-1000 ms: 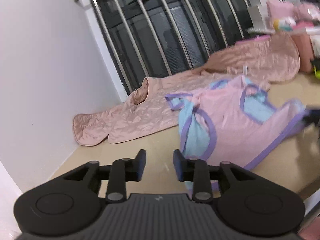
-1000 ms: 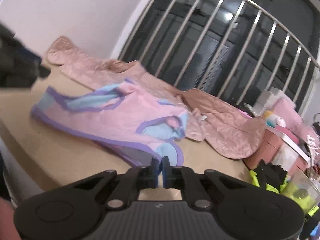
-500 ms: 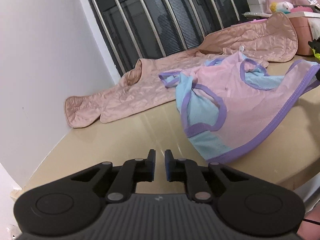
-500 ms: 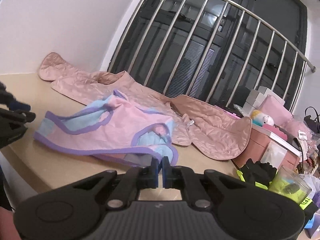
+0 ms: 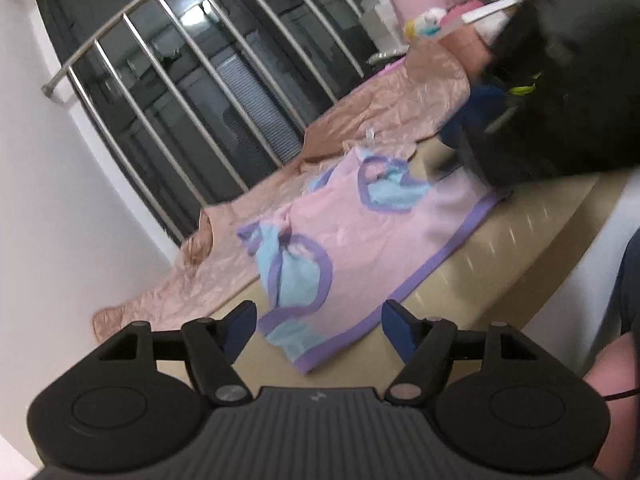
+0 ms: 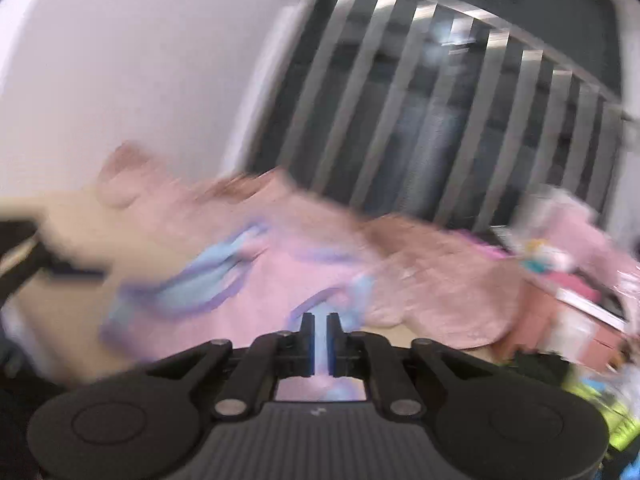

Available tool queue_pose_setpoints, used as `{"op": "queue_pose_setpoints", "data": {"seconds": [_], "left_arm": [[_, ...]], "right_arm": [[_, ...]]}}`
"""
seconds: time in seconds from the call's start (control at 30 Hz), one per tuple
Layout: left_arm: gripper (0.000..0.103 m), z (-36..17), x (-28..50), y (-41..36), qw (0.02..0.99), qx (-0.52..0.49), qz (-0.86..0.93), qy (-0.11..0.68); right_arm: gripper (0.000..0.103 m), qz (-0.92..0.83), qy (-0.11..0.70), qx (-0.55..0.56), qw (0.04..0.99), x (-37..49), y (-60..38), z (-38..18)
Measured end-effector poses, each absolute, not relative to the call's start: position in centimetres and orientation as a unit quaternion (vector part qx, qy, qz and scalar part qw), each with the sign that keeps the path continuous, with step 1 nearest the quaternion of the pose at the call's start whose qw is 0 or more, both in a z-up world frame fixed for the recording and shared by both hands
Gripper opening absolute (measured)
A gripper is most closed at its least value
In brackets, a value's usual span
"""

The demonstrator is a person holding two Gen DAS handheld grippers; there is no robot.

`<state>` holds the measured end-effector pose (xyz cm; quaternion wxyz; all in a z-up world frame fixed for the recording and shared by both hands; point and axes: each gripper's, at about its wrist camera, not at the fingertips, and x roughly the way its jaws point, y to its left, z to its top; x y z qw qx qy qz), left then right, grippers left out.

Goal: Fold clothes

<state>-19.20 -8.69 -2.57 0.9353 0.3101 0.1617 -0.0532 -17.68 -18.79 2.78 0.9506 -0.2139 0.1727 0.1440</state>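
Containers: a salmon-coloured box (image 6: 532, 320) stands at the right end of the tabletop (image 5: 532, 236), with pink packages and a small toy-like item on or behind it; the blur makes its contents impossible to confirm.

Task item: a pink garment (image 5: 372, 232) with purple trim and light-blue panels lies spread on the tabletop, its nearer hem close to the front edge. It partly overlaps a quilted peach-pink garment (image 5: 224, 268) that runs along the barred window (image 5: 224, 92) behind it.

Left gripper (image 5: 316, 328): pointing slightly downward over the near corner of the pink garment. Its jaws are opening and stand wide apart, with nothing pressed between the pads; the garment corner shows beyond the gap.

Right gripper (image 6: 320, 340): angled slightly down over the right part of the pink garment. Its jaws are opening, with a narrow gap between them. Cloth is visible through the gap, though it appears to lie below rather than be gripped. In the left wrist view this gripper shows as a large dark blurred mass at upper right
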Motion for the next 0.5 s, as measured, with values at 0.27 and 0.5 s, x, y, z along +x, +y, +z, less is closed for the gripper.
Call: {"op": "queue_pose_setpoints", "data": {"seconds": [0.27,0.5], "left_arm": [[0.070,-0.9,-17.7,-4.9,0.954,0.224,-0.017,0.198],[0.070,-1.2,-18.2,-6.2,0.952,0.244,-0.028,0.184]], "right_arm": [[0.044,0.218,0.235,-0.157,0.934,-14.5,-19.0,-0.2],[0.003,0.236,0.275,-0.065,0.930,-11.3,-20.1,-0.5]]}}
